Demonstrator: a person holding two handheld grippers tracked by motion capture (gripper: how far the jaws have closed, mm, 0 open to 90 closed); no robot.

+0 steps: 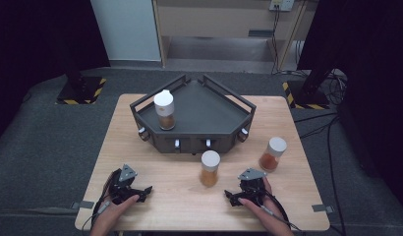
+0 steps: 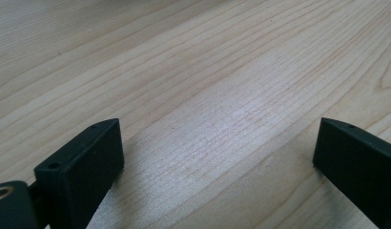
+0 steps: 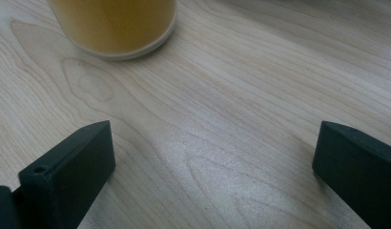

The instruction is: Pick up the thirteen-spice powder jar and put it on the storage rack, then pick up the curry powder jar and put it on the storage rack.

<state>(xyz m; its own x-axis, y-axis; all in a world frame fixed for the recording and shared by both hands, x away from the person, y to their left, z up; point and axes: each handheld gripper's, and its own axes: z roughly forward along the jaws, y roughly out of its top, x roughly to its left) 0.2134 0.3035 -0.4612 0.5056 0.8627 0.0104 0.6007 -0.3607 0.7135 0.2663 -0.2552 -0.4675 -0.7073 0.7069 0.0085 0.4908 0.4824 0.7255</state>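
Left gripper [image 1: 139, 192] is resting low on the wooden table [image 1: 155, 167] at the near left, jaws spread wide, nothing between them; its own view is giving just bare wood grain between the two black jaws. Further back, a dark angular tray [image 1: 209, 115] is sitting mid-table with one white-capped jar [image 1: 164, 110] of brown powder standing upright on its left side. Moving right, the middle jar [image 1: 210, 168] is standing upright on the table just in front of the tray, just ahead-left of the right gripper [image 1: 232, 198], not touching it. Right gripper is also sitting jaws apart and empty; its view is catching the jar's amber base [image 3: 118, 26] close ahead, up-left of the gap. A third jar [image 1: 273, 154] is standing further right, near the table edge.

Likely target is the middle jar: looking light, rigid, smooth-sided so probably slippery, tall enough to tip. Best taking it mid-body below the cap, jaws square across it.

High view is giving the layout and caps; the right gripper view is giving how far off-centre the jar is sitting from the jaws.
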